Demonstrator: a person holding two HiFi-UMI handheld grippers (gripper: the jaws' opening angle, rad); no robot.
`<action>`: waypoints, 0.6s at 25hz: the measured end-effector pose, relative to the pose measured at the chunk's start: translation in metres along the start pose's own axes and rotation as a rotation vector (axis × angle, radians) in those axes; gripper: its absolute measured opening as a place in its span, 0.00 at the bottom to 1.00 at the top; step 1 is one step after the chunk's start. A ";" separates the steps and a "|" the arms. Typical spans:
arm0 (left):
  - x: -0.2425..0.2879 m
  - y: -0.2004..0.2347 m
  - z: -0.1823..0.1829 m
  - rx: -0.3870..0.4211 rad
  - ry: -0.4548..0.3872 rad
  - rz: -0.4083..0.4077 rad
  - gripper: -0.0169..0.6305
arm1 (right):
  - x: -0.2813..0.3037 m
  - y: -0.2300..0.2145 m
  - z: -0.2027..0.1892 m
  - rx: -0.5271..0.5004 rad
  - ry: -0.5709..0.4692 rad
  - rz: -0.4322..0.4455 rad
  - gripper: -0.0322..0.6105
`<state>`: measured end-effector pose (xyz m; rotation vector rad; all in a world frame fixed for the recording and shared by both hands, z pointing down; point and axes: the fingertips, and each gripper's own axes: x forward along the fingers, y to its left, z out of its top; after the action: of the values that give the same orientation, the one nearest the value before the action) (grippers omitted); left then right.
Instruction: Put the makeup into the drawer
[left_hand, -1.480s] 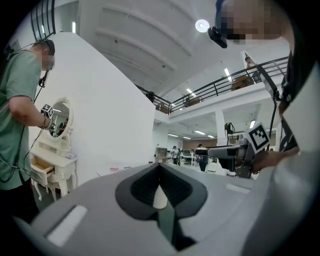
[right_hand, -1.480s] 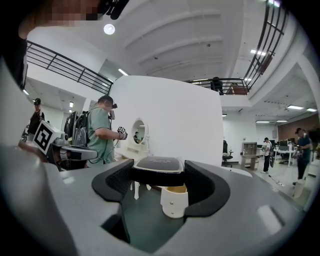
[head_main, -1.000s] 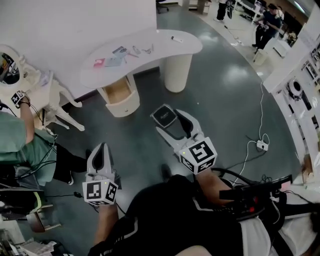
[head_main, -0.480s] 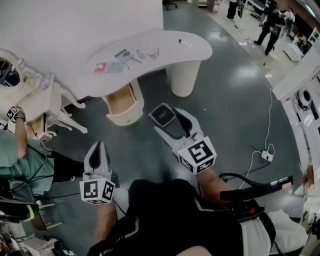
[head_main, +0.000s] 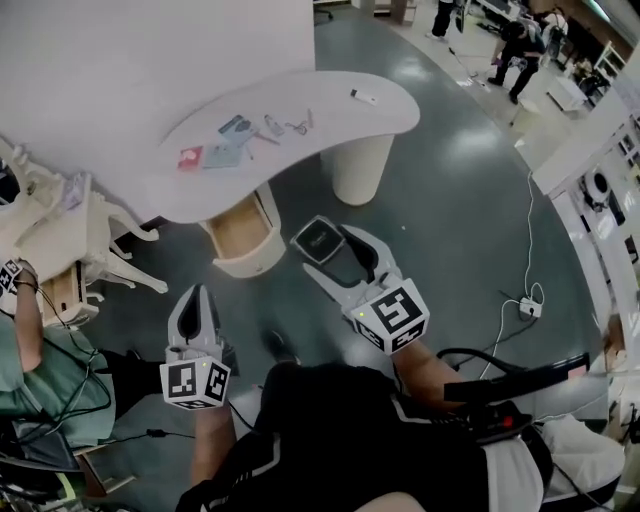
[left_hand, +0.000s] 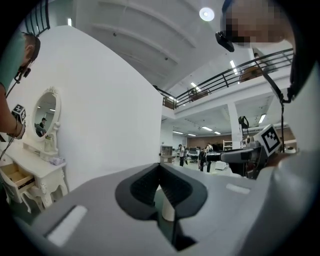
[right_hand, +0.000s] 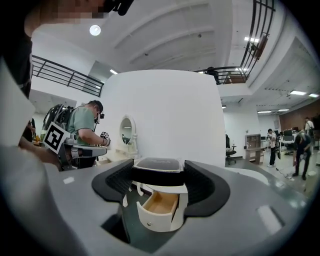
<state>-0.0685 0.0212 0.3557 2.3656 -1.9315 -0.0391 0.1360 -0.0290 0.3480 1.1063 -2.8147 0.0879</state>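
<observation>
My right gripper (head_main: 331, 246) is shut on a black square makeup compact (head_main: 320, 238), held level between the jaws in the head view. In the right gripper view the compact (right_hand: 158, 171) spans the pads, and the open cream drawer (right_hand: 159, 207) shows just beyond and below it. That drawer (head_main: 240, 228) hangs under the white curved table (head_main: 330, 112) and looks empty. Red and pale makeup items (head_main: 190, 158) lie on the tabletop. My left gripper (head_main: 197, 299) is lower left, shut and empty, its pads (left_hand: 176, 189) meeting.
A white dressing table with an oval mirror (left_hand: 45, 114) stands at the left, beside a person in green (head_main: 35, 365). The table's round pedestal (head_main: 358, 165) is right of the drawer. A cable and power block (head_main: 526, 308) lie on the grey floor at right.
Both grippers have travelled forward, so the table and its open drawer sit closer to the held compact. The grip on the compact is unchanged and the left jaws remain together.
</observation>
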 end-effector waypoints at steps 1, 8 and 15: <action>0.006 0.010 0.002 -0.004 -0.003 -0.004 0.03 | 0.011 0.001 0.003 -0.005 0.000 -0.001 0.55; 0.045 0.077 0.010 -0.011 -0.014 -0.013 0.03 | 0.091 0.010 0.013 -0.018 0.030 0.009 0.55; 0.069 0.130 0.010 -0.029 -0.009 -0.029 0.03 | 0.162 0.015 0.015 -0.017 0.055 0.003 0.55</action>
<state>-0.1825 -0.0730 0.3587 2.3799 -1.8872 -0.0793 0.0070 -0.1289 0.3534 1.0786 -2.7635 0.0937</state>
